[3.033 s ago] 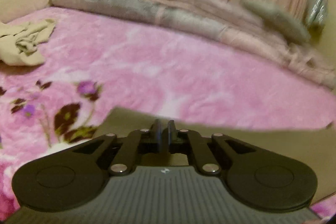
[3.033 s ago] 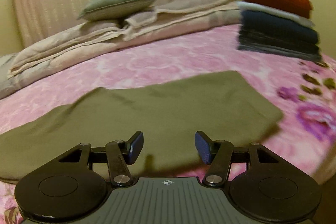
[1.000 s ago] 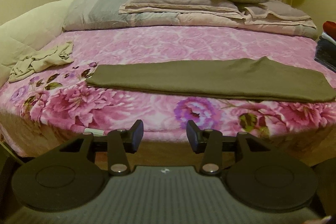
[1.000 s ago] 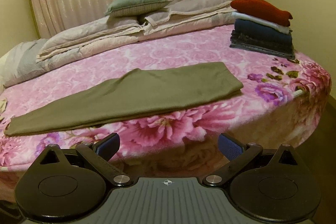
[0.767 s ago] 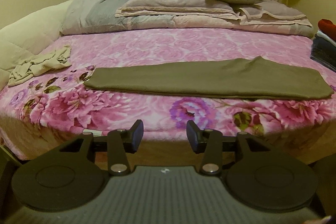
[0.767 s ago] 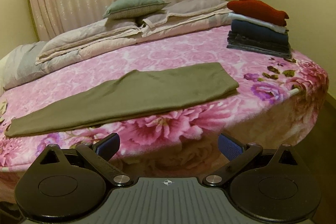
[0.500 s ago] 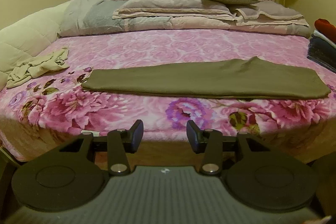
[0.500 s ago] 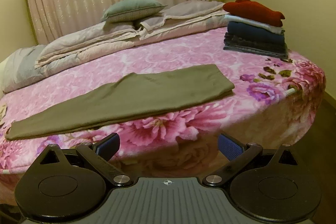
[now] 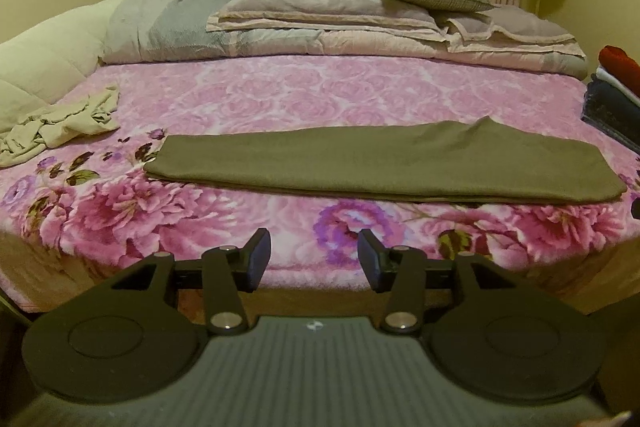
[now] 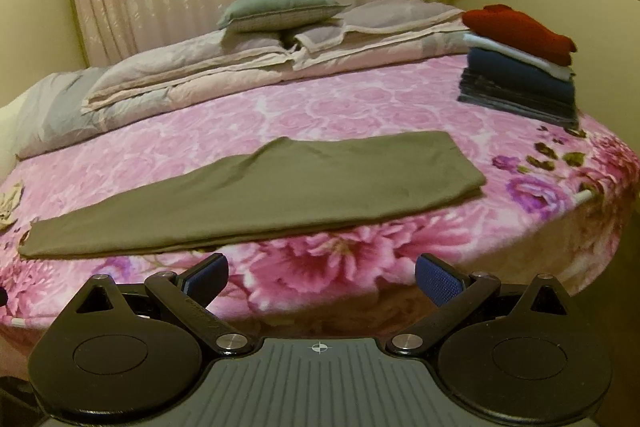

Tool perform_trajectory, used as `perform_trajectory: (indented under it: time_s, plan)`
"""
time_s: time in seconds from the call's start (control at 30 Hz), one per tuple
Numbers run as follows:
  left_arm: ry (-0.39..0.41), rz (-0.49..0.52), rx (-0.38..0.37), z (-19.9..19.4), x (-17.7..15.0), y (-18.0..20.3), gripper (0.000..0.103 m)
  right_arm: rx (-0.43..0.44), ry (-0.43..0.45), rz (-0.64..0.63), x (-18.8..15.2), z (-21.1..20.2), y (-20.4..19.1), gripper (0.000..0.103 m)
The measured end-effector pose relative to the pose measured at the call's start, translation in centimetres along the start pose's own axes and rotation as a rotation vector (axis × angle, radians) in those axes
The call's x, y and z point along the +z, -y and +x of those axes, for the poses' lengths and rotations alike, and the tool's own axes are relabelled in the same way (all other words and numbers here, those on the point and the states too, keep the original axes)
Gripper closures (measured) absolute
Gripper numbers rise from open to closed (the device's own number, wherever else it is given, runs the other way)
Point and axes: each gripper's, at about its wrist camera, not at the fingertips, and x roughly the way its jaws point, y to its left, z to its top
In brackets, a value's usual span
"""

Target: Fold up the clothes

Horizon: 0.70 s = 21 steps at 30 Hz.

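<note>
Left wrist view: a crumpled beige garment (image 9: 60, 123) lies near the bed's (image 9: 320, 87) left edge. Beside it, the folded olive cloth (image 9: 380, 159) stretches flat along the front edge, beyond and above the left gripper (image 9: 314, 259), well apart from it. That gripper's jaws are opening, with nothing between them. A stack of folded clothes (image 9: 612, 95) sits at the right edge.

Right wrist view: the cloth (image 10: 256, 187) runs from far left toward the right, ahead of the right gripper (image 10: 322, 277), whose jaws stand wide and empty. The stack (image 10: 520, 67) sits at the far right corner.
</note>
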Motion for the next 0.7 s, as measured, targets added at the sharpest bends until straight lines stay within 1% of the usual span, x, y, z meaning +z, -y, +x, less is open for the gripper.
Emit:
perform_trajectory:
  time_s: [0.23, 0.7]
  plan:
    - [-0.060, -0.043, 0.002, 2.5, 1.0, -0.9, 0.059, -0.001, -0.050, -0.026, 0.9, 2.6, -1.3, 0.001]
    - [-0.155, -0.084, -0.006, 8.0, 3.0, -1.6, 0.059, -0.015, -0.133, -0.047, 3.2, 7.9, -2.4, 0.001]
